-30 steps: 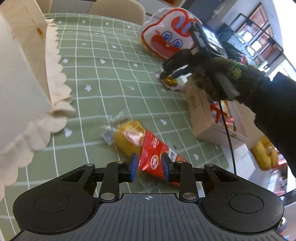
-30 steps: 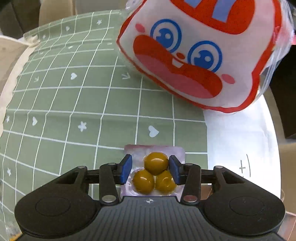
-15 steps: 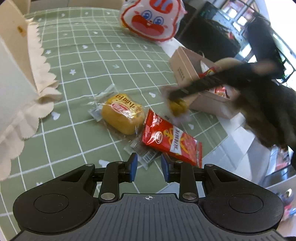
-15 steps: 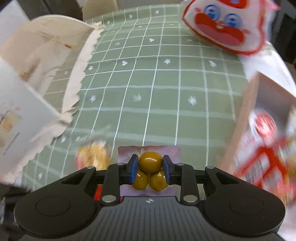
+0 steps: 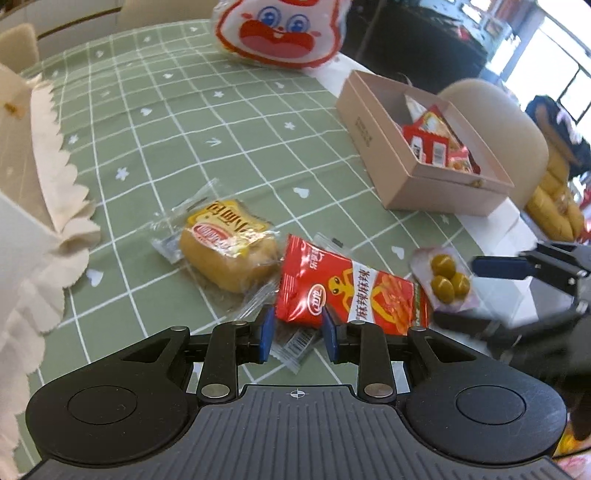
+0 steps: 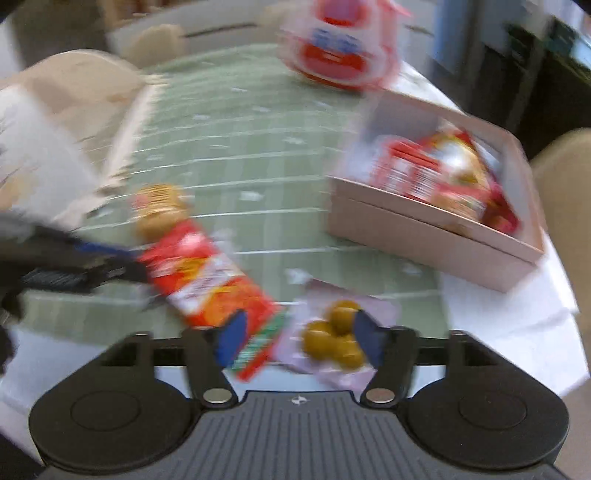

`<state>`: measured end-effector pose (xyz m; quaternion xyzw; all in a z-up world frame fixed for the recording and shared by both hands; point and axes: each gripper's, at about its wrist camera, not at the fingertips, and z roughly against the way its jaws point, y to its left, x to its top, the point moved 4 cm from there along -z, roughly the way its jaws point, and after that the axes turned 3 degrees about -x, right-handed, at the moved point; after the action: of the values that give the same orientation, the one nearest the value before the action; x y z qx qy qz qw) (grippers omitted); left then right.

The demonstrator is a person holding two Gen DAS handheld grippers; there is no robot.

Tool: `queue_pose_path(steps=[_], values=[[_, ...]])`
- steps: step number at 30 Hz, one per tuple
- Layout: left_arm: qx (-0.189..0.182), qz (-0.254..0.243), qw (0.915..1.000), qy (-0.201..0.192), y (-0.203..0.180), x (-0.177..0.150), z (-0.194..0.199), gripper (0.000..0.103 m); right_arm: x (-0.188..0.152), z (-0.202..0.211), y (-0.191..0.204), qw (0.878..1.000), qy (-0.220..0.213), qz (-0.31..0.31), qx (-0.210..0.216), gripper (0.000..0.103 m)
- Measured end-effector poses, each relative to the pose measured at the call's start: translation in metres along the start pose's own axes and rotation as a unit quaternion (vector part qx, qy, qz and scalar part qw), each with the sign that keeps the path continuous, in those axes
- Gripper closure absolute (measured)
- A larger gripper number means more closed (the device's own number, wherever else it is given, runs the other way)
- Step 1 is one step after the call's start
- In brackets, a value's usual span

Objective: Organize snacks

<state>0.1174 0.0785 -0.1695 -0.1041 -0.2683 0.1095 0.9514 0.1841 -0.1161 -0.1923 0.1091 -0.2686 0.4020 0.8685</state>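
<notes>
A clear pouch of three olive-green balls (image 5: 445, 279) lies on the table's front edge, right of a red chili snack packet (image 5: 347, 291); it also shows in the blurred right wrist view (image 6: 334, 338). My right gripper (image 6: 297, 338) is open, its jaws wide around the pouch, which lies loose. My left gripper (image 5: 298, 334) is partly open and empty, just short of the red packet's near edge. A yellow wrapped cake (image 5: 227, 242) lies left of the packet. A beige snack box (image 5: 397, 173) with red packets stands at the right.
A large white and red cartoon-face bag (image 5: 280, 31) lies at the far end of the green checked tablecloth (image 5: 166, 122). A cream paper bag with a scalloped edge (image 5: 44, 177) stands at the left. Chairs stand beyond the table.
My right gripper swung down to the front edge beside the red packet, opened and let go of the olive pouch. My left gripper drew back and lowered toward the red packet.
</notes>
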Motion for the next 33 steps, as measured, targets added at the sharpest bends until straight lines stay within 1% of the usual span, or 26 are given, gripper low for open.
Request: queue_pose_path(steps=[2,4,6,9,10,12,13,14,17,19,21,24,25,26,27,28,29,30,33], values=[[0.001,-0.010,0.9999,0.004,-0.003,-0.002,0.003,0.071,0.003,-0.012,0.025,0.998,-0.004,0.055,0.003,0.033],[0.003,-0.018,0.9998,0.005,-0.005,-0.004,0.009,0.071,0.007,-0.029,0.038,0.996,-0.007,0.084,-0.002,0.033],[0.006,-0.025,0.9997,0.003,-0.006,-0.006,0.015,0.071,0.013,-0.046,0.040,0.997,0.000,0.077,0.007,0.033],[0.008,-0.028,0.9996,0.001,-0.004,-0.008,0.022,0.072,0.022,-0.055,0.033,0.999,0.005,0.034,0.026,0.034],[0.008,-0.027,0.9996,0.000,-0.004,-0.008,0.024,0.072,0.024,-0.053,0.032,0.999,0.007,0.022,0.032,0.040],[0.004,-0.026,0.9997,0.000,-0.003,-0.008,0.025,0.071,0.023,-0.047,0.029,0.999,0.006,0.001,0.040,0.063],[0.002,-0.025,0.9997,0.000,-0.003,-0.008,0.024,0.071,0.022,-0.042,0.026,0.999,0.009,-0.012,0.043,0.081],[-0.003,-0.024,0.9997,0.001,-0.004,-0.007,0.023,0.072,0.019,-0.037,0.023,0.999,0.012,-0.027,0.042,0.088],[-0.019,-0.027,0.9994,0.006,-0.008,-0.007,0.017,0.072,0.003,-0.025,0.013,0.997,0.015,-0.075,0.018,0.092],[-0.027,-0.034,0.9990,0.007,-0.010,-0.007,0.012,0.072,-0.010,-0.018,0.003,0.993,0.024,-0.115,0.010,0.092],[-0.032,-0.045,0.9985,0.006,-0.010,-0.008,0.007,0.072,-0.022,-0.011,-0.002,0.991,0.022,-0.129,0.001,0.092],[-0.030,-0.048,0.9984,0.000,-0.002,-0.007,0.001,0.072,-0.033,-0.003,0.006,0.995,0.010,-0.096,-0.020,0.091],[-0.029,-0.044,0.9986,-0.001,0.002,-0.006,0.001,0.072,-0.033,-0.001,0.009,0.997,0.005,-0.080,-0.021,0.083],[-0.028,-0.039,0.9989,-0.002,0.007,-0.005,0.001,0.072,-0.032,-0.001,0.013,0.998,0.000,-0.063,-0.023,0.063],[-0.028,-0.034,0.9990,-0.002,0.010,-0.004,0.002,0.072,-0.030,0.001,0.016,0.999,-0.008,-0.043,-0.027,0.051],[-0.030,-0.030,0.9991,-0.004,0.013,-0.004,0.003,0.072,-0.027,0.001,0.021,0.999,-0.021,-0.020,-0.028,0.032],[-0.034,-0.028,0.9990,-0.006,0.016,-0.005,0.006,0.072,-0.023,-0.001,0.025,0.999,-0.036,0.003,-0.027,0.029],[-0.036,-0.028,0.9989,-0.006,0.018,-0.005,0.009,0.072,-0.019,-0.004,0.028,0.998,-0.047,0.026,-0.026,0.029],[-0.046,-0.041,0.9981,-0.002,0.019,-0.011,0.019,0.072,-0.004,-0.025,0.036,0.995,-0.059,0.084,-0.014,0.029]])
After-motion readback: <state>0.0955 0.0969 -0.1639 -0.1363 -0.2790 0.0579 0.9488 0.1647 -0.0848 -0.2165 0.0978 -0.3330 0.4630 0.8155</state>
